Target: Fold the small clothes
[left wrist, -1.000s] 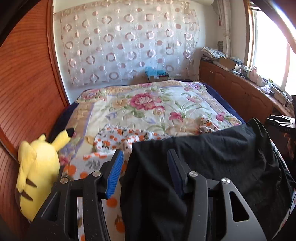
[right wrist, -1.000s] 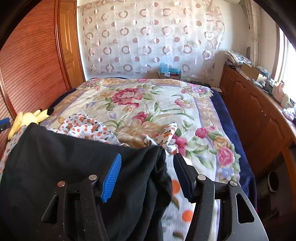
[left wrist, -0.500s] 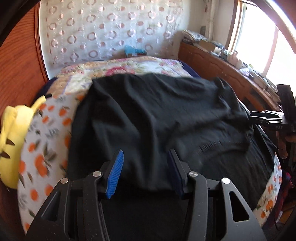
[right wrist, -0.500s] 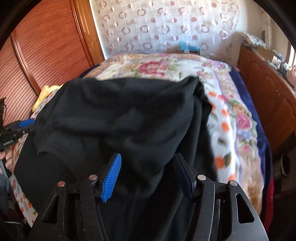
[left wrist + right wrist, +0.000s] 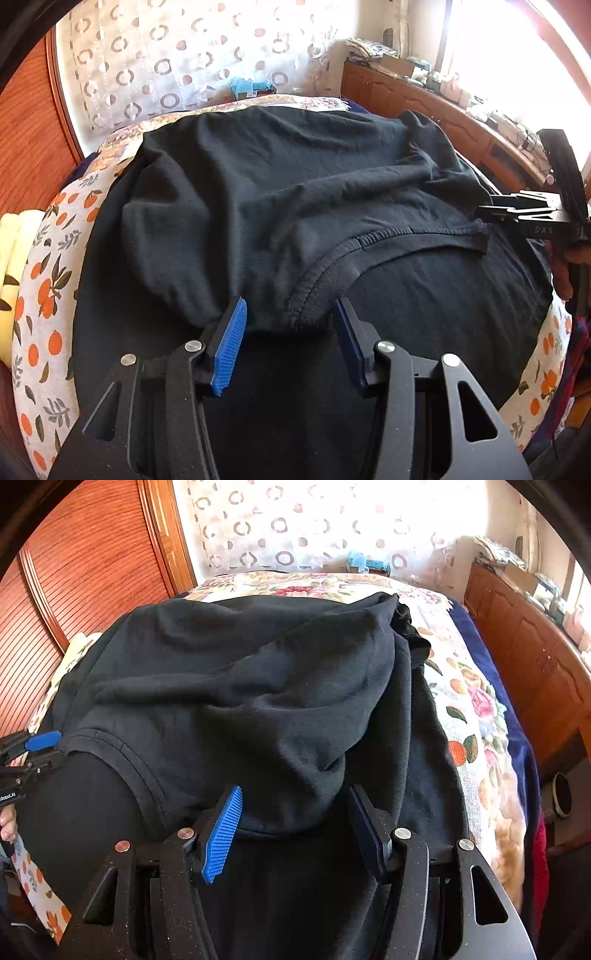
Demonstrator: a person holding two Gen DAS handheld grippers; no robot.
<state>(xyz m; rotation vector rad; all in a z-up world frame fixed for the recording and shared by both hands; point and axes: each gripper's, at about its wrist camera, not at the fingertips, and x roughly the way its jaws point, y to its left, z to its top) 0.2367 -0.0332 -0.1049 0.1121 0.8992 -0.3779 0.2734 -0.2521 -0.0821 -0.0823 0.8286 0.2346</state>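
Observation:
A black T-shirt (image 5: 295, 184) lies spread over the bed, its top edge doubled back toward me, with the ribbed collar (image 5: 369, 251) between the two hands. My left gripper (image 5: 288, 310) is shut on a bunched fold by the collar, and fabric fills the gap between its blue pads. My right gripper (image 5: 293, 794) grips the other shoulder fold of the shirt (image 5: 240, 686); its jaws are closing on the cloth. Each gripper also shows at the edge of the other's view: the right gripper (image 5: 532, 214) and the left gripper (image 5: 37, 742).
An orange-print sheet (image 5: 44, 288) lies under the shirt, on a floral quilt (image 5: 476, 701). A yellow plush toy (image 5: 11, 251) sits at the left bed edge. A wooden cabinet (image 5: 535, 646) runs along the right, and a wardrobe door (image 5: 92, 572) stands at the left.
The shirt hung in front of both grippers a second ago; both hands moved forward and down, and it now lies over the bed, covering the orange-print garment.

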